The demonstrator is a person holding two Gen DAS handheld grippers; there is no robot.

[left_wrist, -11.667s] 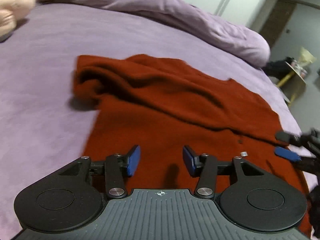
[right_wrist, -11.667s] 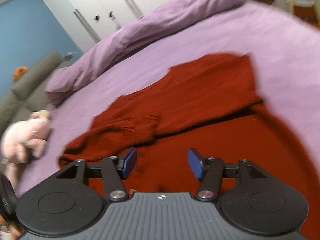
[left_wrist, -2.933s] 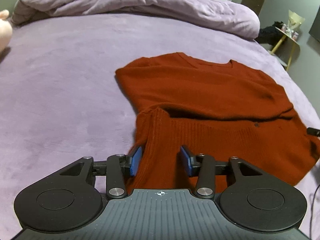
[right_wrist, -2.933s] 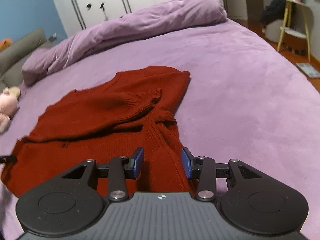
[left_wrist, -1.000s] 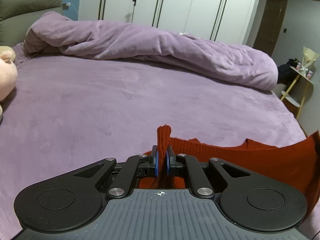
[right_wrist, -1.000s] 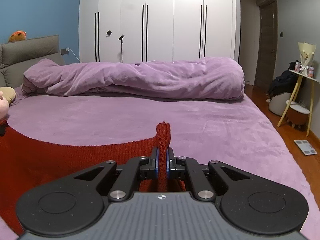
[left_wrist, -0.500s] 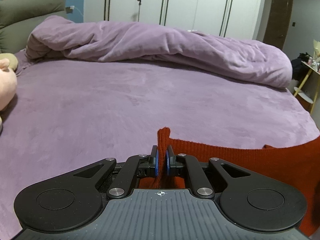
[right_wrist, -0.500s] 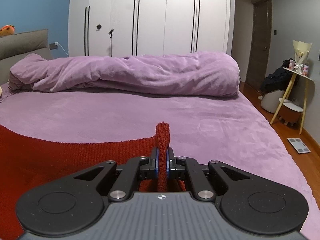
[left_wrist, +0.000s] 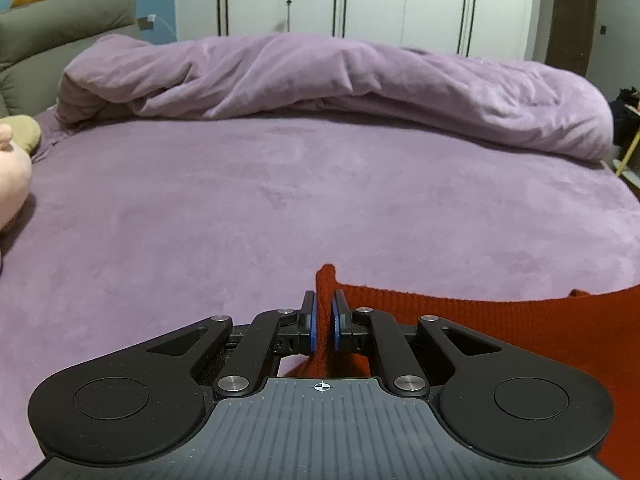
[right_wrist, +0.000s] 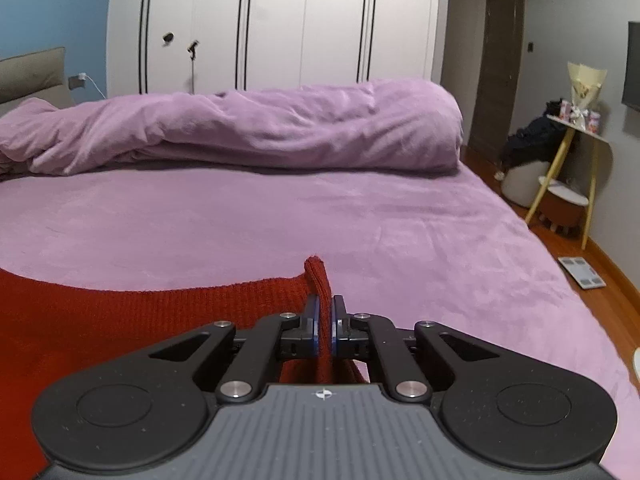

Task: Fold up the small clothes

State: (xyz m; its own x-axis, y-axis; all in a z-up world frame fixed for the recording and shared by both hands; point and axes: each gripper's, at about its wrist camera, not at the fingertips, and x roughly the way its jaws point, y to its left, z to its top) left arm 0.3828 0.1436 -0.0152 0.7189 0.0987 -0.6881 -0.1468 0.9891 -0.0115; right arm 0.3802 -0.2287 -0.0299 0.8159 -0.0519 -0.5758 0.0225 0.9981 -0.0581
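Black left gripper point(left_wrist: 324, 322) and right gripper point(right_wrist: 325, 322): blue-padded jaws, silver screws, ribbed grey housing.

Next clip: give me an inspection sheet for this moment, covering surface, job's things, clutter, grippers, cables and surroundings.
Surface: purple plush bed cover, mostly bare ahead of both grippers.
Job's things: rust-red knitted sweater, its edge stretched between the two grippers, a pinched corner sticking up at each.
Clutter: rolled purple duvet along the far side; pink plush toy at the left edge of the left view.
Grippers: left gripper shut on the sweater; right gripper shut on the sweater.
Cables: white charger cable at the wall socket; none on the bed.
Surroundings: white wardrobe doors, grey headboard, wooden side table, white floor scale.
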